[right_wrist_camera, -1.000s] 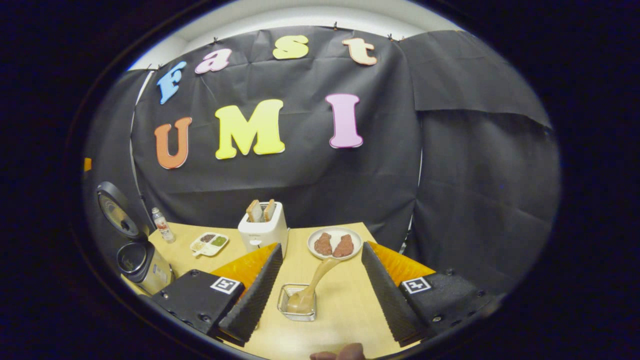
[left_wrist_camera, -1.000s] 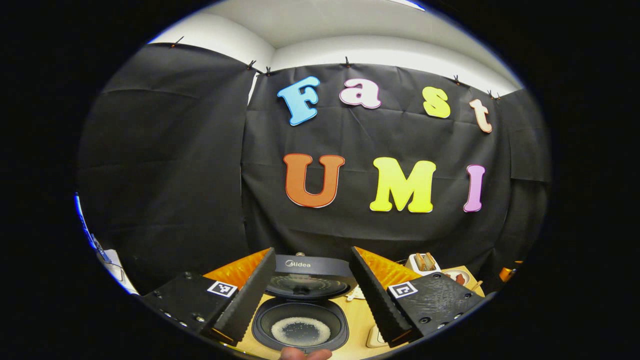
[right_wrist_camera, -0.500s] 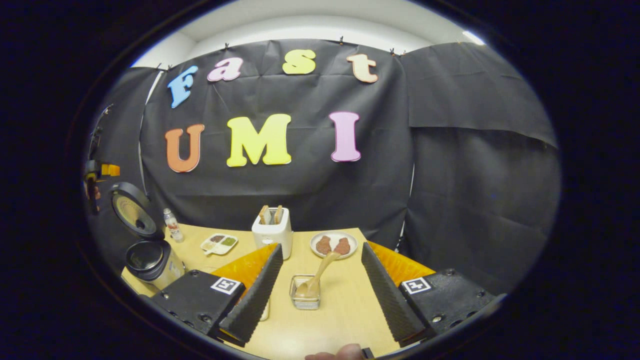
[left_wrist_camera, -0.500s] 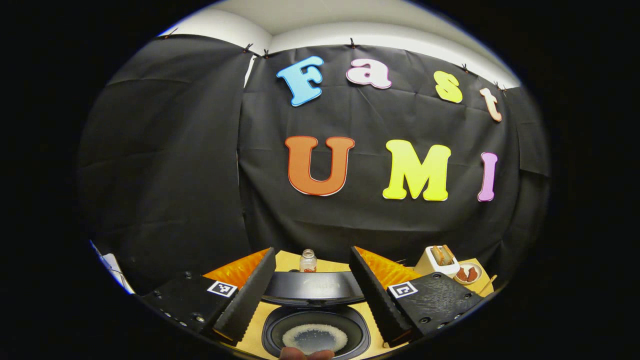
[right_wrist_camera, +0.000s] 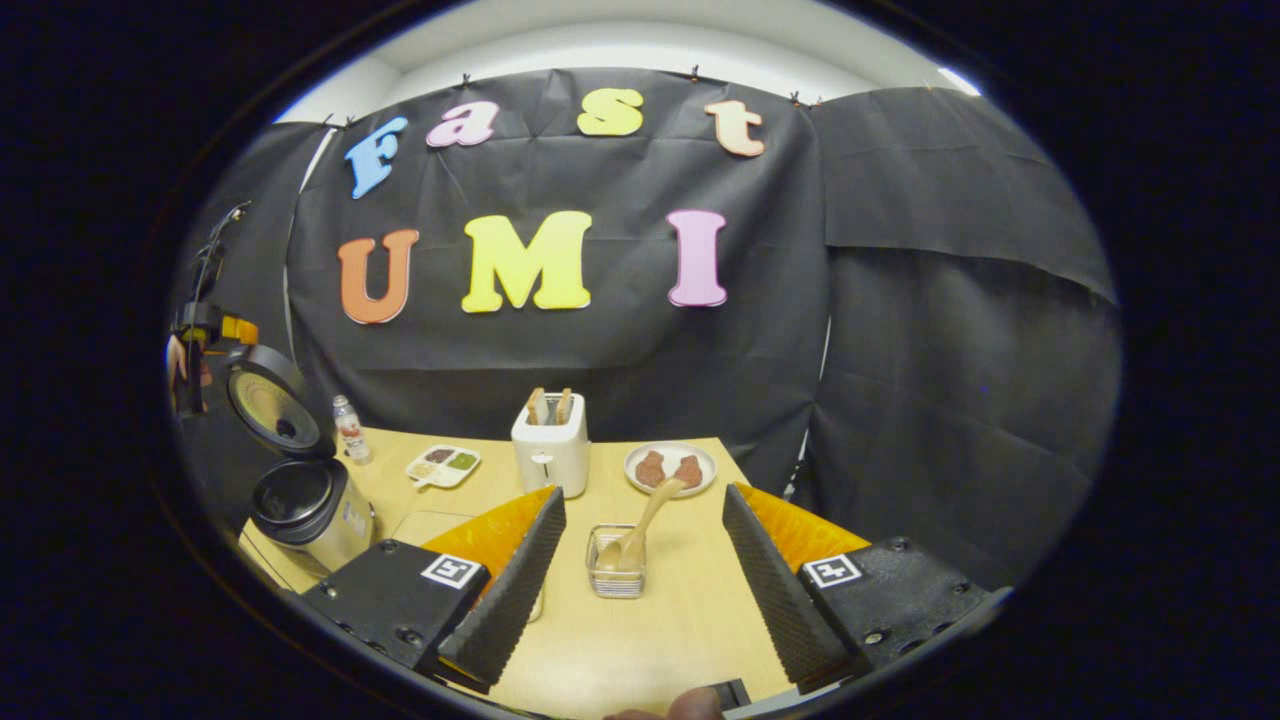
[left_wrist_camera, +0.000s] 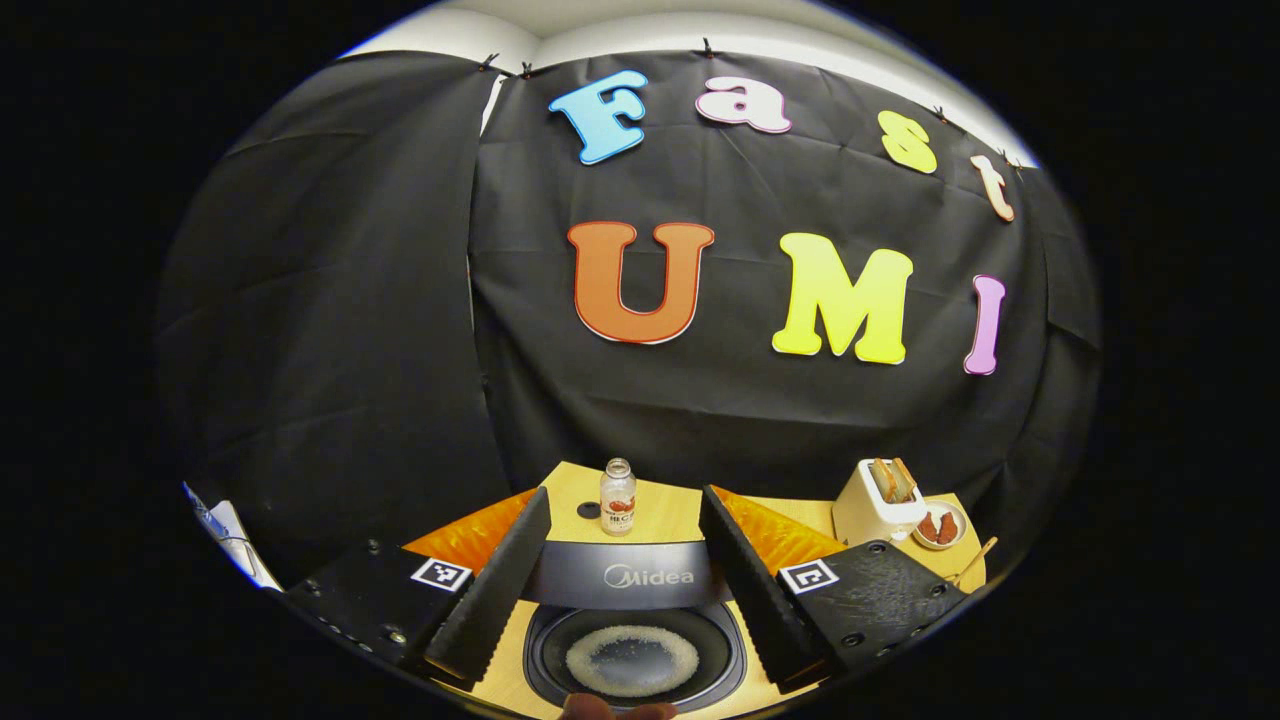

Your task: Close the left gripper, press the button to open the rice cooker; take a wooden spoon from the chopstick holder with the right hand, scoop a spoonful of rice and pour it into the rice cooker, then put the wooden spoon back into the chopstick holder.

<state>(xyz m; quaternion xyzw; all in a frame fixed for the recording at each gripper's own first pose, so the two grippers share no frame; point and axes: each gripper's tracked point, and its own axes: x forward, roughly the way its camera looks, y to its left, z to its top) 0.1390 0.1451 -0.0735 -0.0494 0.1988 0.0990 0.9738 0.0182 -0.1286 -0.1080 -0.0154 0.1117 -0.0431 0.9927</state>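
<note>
Right hand-held gripper (right_wrist_camera: 630, 600) agape; wooden spoon (right_wrist_camera: 640, 525) handle-up, seemingly rightward

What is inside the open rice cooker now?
A ring of white rice lies on the bottom of the rice cooker's dark pot. The pot's near edge is cut off below, so that part is unseen.

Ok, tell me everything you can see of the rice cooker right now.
The rice cooker stands on the wooden table's left end, open. Its round lid is swung up behind the body, pale inner plate facing the room. The body looks silvery with a dark top rim. In the left gripper view the dark inner pot holds a ring of white rice on its bottom, between the fingers of the open left gripper above it. Nothing grips it; a small bottle stands just behind.
</note>
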